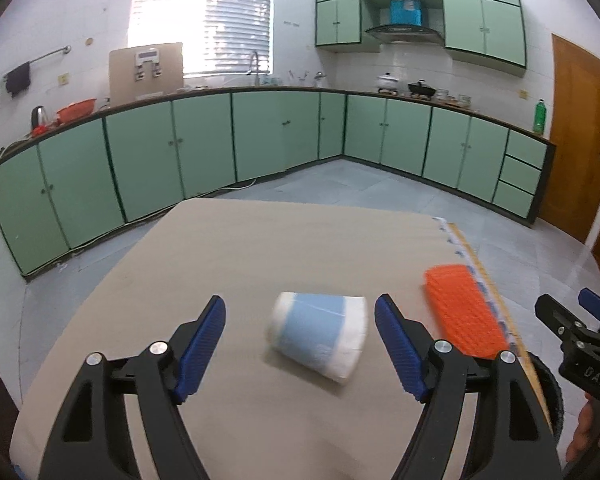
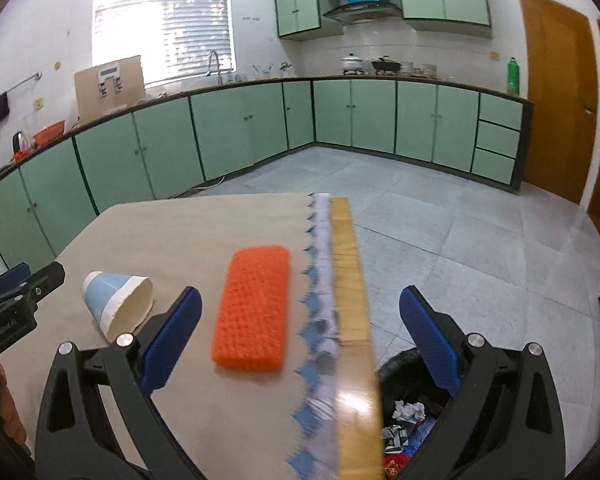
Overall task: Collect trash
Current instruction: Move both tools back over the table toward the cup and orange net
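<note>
Two tongs, left (image 1: 300, 344) and right (image 2: 300, 334), gape empty over one paper cup (image 1: 318, 338) and one orange scrubber (image 2: 254, 308).

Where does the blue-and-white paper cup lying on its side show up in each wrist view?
Left wrist view: the blue-and-white paper cup lies low in the centre, between the open left gripper's fingers.
Right wrist view: the cup is at lower left, outside the open right gripper.
Shared landmark: the orange bristly scrub pad, to the cup's right in both.
</note>
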